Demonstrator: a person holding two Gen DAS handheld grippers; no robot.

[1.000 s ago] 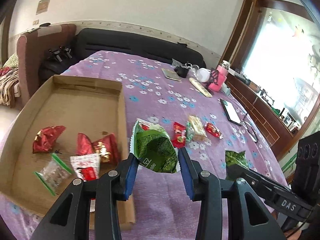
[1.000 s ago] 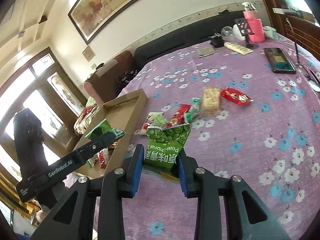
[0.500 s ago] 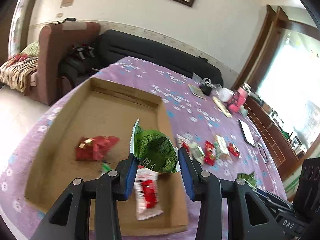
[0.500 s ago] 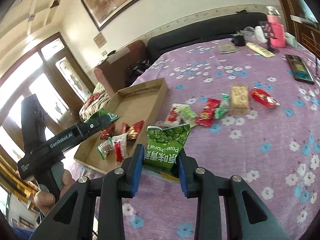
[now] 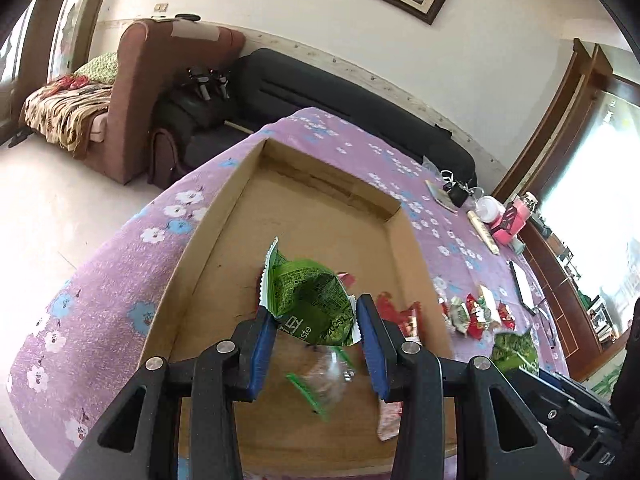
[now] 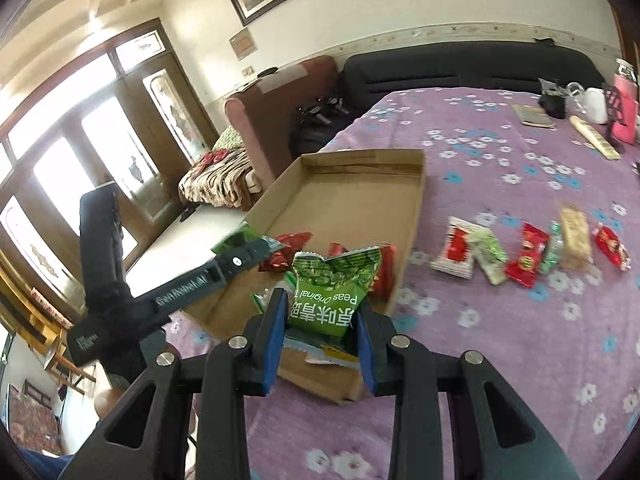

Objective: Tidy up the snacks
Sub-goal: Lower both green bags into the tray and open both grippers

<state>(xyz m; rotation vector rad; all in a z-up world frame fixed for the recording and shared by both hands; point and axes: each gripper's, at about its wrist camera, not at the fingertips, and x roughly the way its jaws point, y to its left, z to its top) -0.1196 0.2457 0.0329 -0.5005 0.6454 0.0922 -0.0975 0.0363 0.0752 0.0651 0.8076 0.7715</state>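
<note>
My left gripper [image 5: 316, 320] is shut on a green pea packet [image 5: 308, 300] and hangs over the near half of the shallow cardboard box [image 5: 208, 264]. Under it in the box lie red wrapped snacks [image 5: 400, 314] and a clear bag with green trim [image 5: 320, 376]. My right gripper [image 6: 322, 316] is shut on a second green pea packet [image 6: 332, 286], above the box's near right corner [image 6: 400, 264]. The left gripper's side [image 6: 224, 276] shows at the left of the right wrist view. A row of loose snacks [image 6: 528, 254] lies on the purple cloth to the box's right.
The purple flowered tablecloth [image 6: 500, 340] covers the table. At its far end stand a pink bottle [image 6: 624, 114], a white cup [image 6: 596, 104], a long packet [image 6: 594, 142] and a phone [image 5: 524, 288]. A black sofa [image 5: 340, 92] and a brown armchair [image 5: 160, 92] stand beyond.
Both grippers have swung left with their green packets. The left one went from beside the box to over its inside; the right one came up to the box's near right corner.
</note>
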